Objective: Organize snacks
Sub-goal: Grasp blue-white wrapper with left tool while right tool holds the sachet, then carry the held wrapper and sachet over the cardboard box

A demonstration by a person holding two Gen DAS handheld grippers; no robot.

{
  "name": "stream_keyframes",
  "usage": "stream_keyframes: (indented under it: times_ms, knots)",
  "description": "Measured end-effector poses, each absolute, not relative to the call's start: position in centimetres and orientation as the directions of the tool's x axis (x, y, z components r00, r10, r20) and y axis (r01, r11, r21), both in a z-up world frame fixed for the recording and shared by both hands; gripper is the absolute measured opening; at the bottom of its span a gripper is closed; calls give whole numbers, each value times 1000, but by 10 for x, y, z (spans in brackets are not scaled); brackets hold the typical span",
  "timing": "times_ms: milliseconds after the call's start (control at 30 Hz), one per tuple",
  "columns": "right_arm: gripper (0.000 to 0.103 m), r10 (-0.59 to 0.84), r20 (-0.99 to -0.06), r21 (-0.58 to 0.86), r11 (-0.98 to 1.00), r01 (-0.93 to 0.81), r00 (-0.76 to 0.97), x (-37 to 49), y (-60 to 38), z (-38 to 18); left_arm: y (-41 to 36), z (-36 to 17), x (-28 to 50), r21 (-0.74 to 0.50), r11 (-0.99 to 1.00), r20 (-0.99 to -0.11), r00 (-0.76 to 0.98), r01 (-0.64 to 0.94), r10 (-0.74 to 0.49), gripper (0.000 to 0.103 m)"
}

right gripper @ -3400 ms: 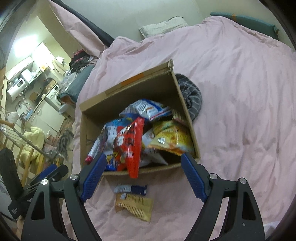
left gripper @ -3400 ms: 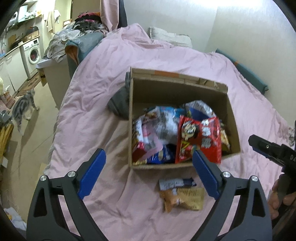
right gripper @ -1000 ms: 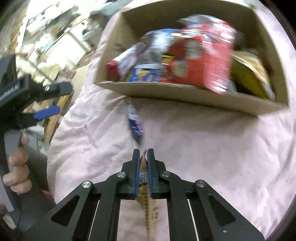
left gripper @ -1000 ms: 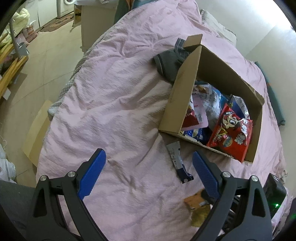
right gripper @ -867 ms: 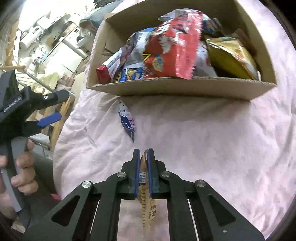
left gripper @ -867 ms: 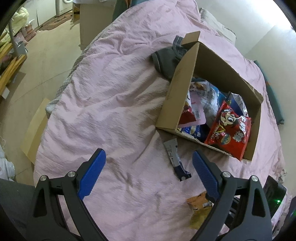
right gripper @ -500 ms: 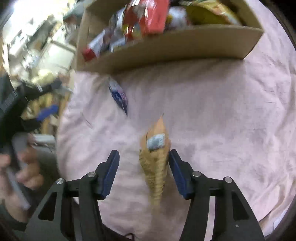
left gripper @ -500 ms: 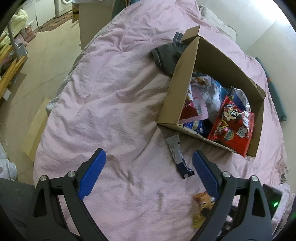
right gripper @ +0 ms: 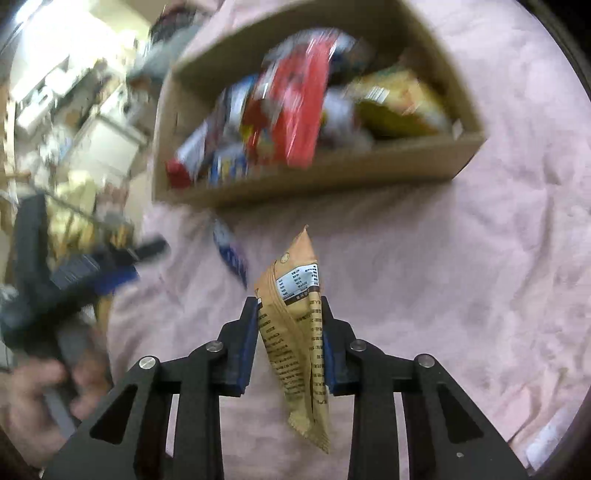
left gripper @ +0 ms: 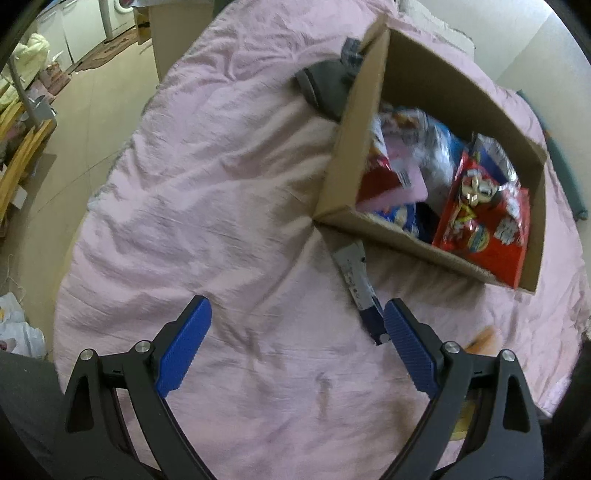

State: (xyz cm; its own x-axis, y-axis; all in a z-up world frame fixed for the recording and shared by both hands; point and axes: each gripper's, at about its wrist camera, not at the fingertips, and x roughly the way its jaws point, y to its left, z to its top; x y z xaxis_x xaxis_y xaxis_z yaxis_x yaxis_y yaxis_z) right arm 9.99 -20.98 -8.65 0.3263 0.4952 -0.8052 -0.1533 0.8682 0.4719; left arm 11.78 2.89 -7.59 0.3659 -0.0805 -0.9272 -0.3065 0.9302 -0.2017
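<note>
An open cardboard box (left gripper: pixel 373 122) (right gripper: pixel 332 177) sits on the pink bedspread (left gripper: pixel 221 184), packed with snack bags; a red bag (left gripper: pixel 480 218) (right gripper: pixel 295 99) leans over its near wall. A silver-and-blue packet (left gripper: pixel 360 284) (right gripper: pixel 231 254) lies on the cover just outside the box. My left gripper (left gripper: pixel 295 314) is open above the bedspread, and that packet's blue end touches its right fingertip. My right gripper (right gripper: pixel 289 306) is closing its jaws on an upright tan snack packet (right gripper: pixel 295 339), a pad against each edge. The left gripper (right gripper: pixel 92 266) and its hand (right gripper: pixel 33 391) appear blurred in the right wrist view.
A grey garment (left gripper: pixel 325 85) lies against the box's far corner. The bed ends to the left, with bare floor (left gripper: pixel 92 110), a wooden rack (left gripper: pixel 18 147) and white appliances (left gripper: pixel 122 14) beyond. Open bedspread stretches left of the box.
The right jaws let go of the tan packet, spread, then came in on its wider sides as the wrist rolled. The left gripper sank toward the silver-and-blue packet.
</note>
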Motion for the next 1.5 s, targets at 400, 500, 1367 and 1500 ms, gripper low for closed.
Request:
stream_keyframes:
  times_ms: [400,500,1367,1500]
  knots:
    - [31,524,-762,541,838,-70,382,109,-239,-78,-27,-124,157,-116,930,-958,287,-348,-11,65]
    - [31,529,-757,545,835,-76,384,108,-243,-74,-32,-130,161,-86,936,-963,270,-342,10,64]
    - [31,565,-735,556,819,-144,374,98,-228,-56,15,-99,109,-62,969,-958,287,-240,10,13]
    - [31,573,-728,558,814,-161,376,97,-226,-52,8,-79,95,-71,975,-947,322,-209,0,13]
